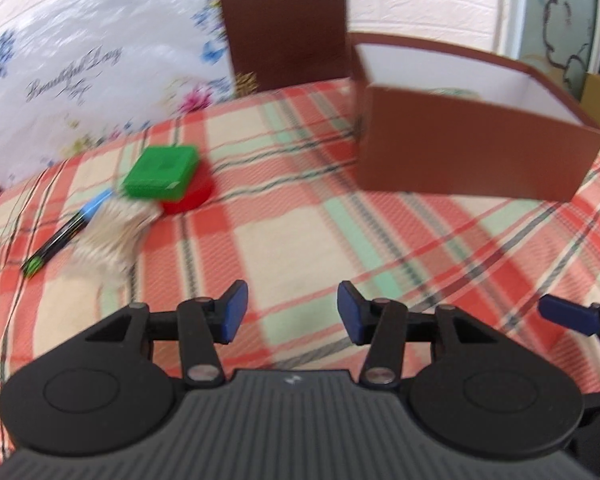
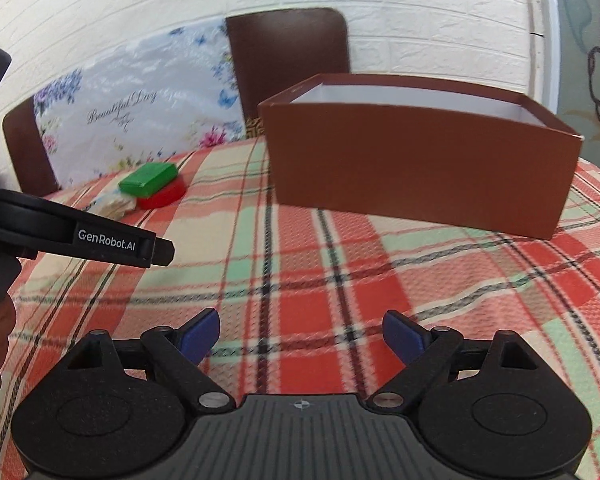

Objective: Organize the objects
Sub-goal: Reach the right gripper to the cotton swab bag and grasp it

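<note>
1. At the lower edge of its own view, the left gripper (image 1: 292, 312) has its jaws apart with nothing between them, above the plaid cloth of the table (image 1: 300, 248).
2. The right gripper (image 2: 300, 340) shows wide jaws, likewise empty.
3. Mid-left in the left view lie a pen (image 1: 66, 234), a pale crumpled thing (image 1: 112, 236), and a green block (image 1: 162, 172) resting on a red disc (image 1: 192, 200).
4. Upper right stands an open brown box (image 1: 472, 152); a brown chair (image 1: 284, 24) is behind the table.
</note>
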